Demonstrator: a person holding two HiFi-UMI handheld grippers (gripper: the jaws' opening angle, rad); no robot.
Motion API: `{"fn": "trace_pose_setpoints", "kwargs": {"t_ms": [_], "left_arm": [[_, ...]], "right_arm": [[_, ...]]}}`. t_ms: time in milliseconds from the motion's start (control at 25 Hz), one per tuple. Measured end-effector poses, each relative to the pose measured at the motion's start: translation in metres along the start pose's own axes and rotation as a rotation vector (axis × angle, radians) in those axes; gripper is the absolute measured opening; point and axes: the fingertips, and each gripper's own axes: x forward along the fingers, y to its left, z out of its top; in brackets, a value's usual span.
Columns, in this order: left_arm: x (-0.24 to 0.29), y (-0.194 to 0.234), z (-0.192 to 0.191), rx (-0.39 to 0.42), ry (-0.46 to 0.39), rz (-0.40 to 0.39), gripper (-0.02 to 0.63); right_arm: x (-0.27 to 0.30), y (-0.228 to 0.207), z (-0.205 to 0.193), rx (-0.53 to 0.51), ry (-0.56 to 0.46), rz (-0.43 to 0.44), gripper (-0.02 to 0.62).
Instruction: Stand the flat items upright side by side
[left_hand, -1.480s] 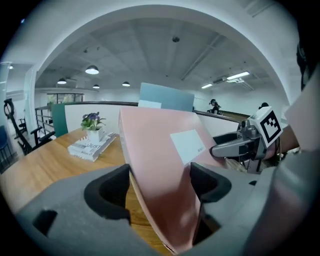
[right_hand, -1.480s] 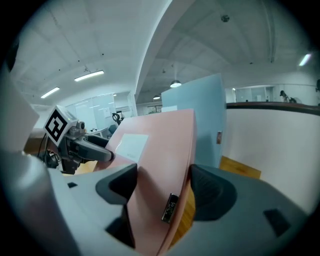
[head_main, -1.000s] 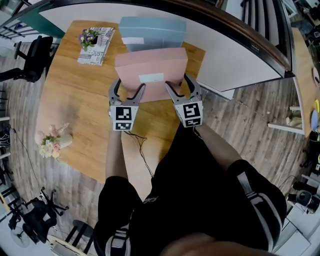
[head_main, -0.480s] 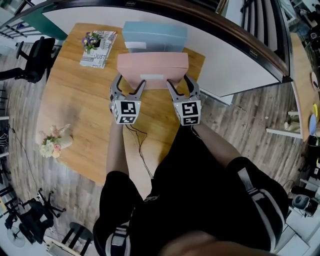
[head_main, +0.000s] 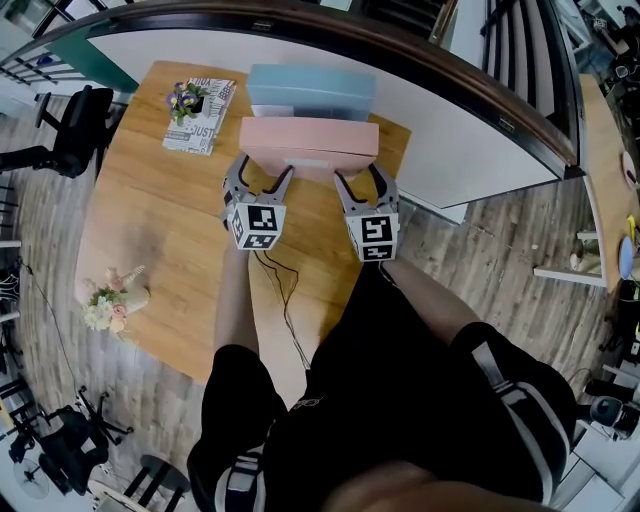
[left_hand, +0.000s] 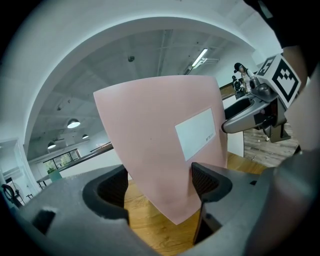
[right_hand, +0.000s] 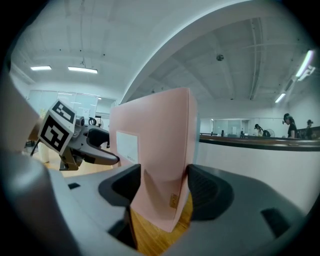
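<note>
A pink box file (head_main: 308, 140) with a white label stands on edge on the wooden table (head_main: 160, 220), just in front of a blue box file (head_main: 310, 88) that stands against the white partition. My left gripper (head_main: 262, 170) is shut across the pink file's left end, and my right gripper (head_main: 358, 172) is shut across its right end. The left gripper view has the labelled pink face (left_hand: 160, 135) with its lower corner between the jaws (left_hand: 160, 180). In the right gripper view the file's narrow end (right_hand: 155, 150) sits between the pads (right_hand: 160, 185). The right jaws have just been closing on it.
A patterned book with a small flower pot (head_main: 195, 100) lies at the table's far left corner. A bouquet (head_main: 112, 300) rests at the near left edge. The white partition (head_main: 450, 110) runs behind the table. A thin cable (head_main: 285, 300) trails toward me. A black chair (head_main: 70, 120) stands left.
The pink file has tipped up from a backward lean to nearly upright and moved away toward the blue file. Both grippers went forward with it.
</note>
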Motion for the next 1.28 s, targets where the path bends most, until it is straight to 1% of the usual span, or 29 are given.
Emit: {"fn": "trace_pose_setpoints", "kwargs": {"t_ms": [280, 480, 880, 1160, 1280], "left_arm": [[0.020, 0.011, 0.004, 0.007, 0.001, -0.008, 0.413], [0.028, 0.016, 0.006, 0.018, -0.002, -0.028, 0.416], [0.037, 0.025, 0.008, 0.063, 0.002, -0.061, 0.420], [0.035, 0.023, 0.005, 0.045, 0.001, -0.060, 0.422], [0.035, 0.021, 0.004, 0.053, -0.004, -0.055, 0.423]], "right_arm": [[0.015, -0.007, 0.003, -0.004, 0.010, 0.004, 0.290], [0.023, -0.010, 0.006, 0.006, 0.013, 0.000, 0.290], [0.027, -0.008, 0.005, 0.018, 0.016, 0.012, 0.291], [0.028, -0.009, 0.006, 0.009, 0.021, 0.022, 0.291], [0.028, -0.011, 0.006, 0.009, 0.018, 0.023, 0.291]]}}
